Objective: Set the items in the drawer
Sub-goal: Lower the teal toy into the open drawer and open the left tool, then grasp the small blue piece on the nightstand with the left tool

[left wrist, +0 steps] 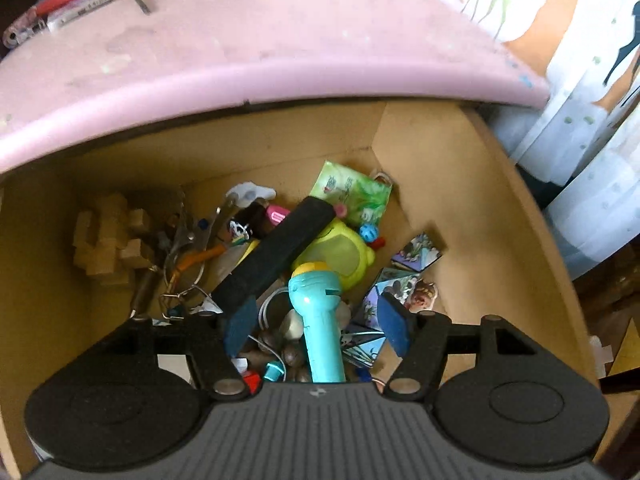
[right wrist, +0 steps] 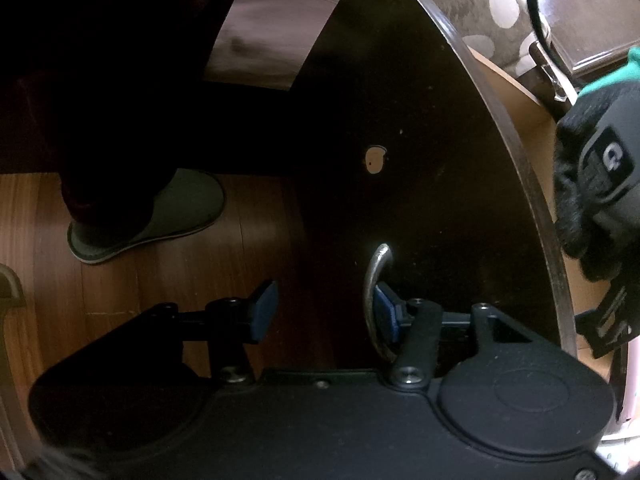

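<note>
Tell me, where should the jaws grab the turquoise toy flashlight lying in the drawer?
Probably around its narrow handle, not the wide yellow-rimmed head. The turquoise toy flashlight lies on top of the clutter, lengthwise between the open jaws of the left gripper. Come straight down from above with one pad on each long side; the slim round handle fits there, and the black bar crowds the head.

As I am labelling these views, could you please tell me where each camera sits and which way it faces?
Left wrist: on the left tongs, facing steeply down into the open tan wooden drawer full of small items; only the open tongs show.
Right wrist: on the right tongs, facing down at the drawer's dark front panel, one pad behind the curved metal handle; a grey slipper and gloved hand show.
Shared: the drawer.
</note>
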### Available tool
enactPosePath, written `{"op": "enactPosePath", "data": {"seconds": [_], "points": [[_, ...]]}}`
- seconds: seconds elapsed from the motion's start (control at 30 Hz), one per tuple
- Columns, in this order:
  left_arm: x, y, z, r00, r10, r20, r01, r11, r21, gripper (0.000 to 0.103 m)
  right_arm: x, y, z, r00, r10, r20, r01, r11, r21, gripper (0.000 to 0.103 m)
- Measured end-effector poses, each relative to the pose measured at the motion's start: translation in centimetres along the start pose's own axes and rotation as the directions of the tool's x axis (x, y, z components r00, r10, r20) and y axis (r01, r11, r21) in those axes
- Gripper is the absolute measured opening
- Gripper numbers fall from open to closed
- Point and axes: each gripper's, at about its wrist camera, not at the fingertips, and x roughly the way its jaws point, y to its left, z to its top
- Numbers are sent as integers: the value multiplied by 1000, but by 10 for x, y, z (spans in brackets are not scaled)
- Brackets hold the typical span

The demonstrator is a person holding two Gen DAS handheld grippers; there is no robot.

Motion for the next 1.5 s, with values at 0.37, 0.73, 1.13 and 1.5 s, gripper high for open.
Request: {"op": "enactPosePath", "data": {"seconds": [0.37, 0.73, 1.13, 1.5], "points": [[-64, -16, 16, 988, -66, 138, 64, 998, 21, 66, 4, 4, -1, 1000, -3, 5, 3, 1000, -16, 58], [-71, -31, 100, 937, -79, 341, 26, 987, 156, 65, 7, 8, -2, 1000, -5, 4, 5, 1000, -16, 64], [7, -22, 213, 920, -17, 390, -81, 969, 233, 43, 10, 12, -2, 1000, -12, 1, 12, 1000, -2, 74], [58, -19, 266, 929, 9, 369, -102, 967, 234, 36, 8, 10, -5, 1000, -9, 14, 9, 1000, -8, 74]]}}
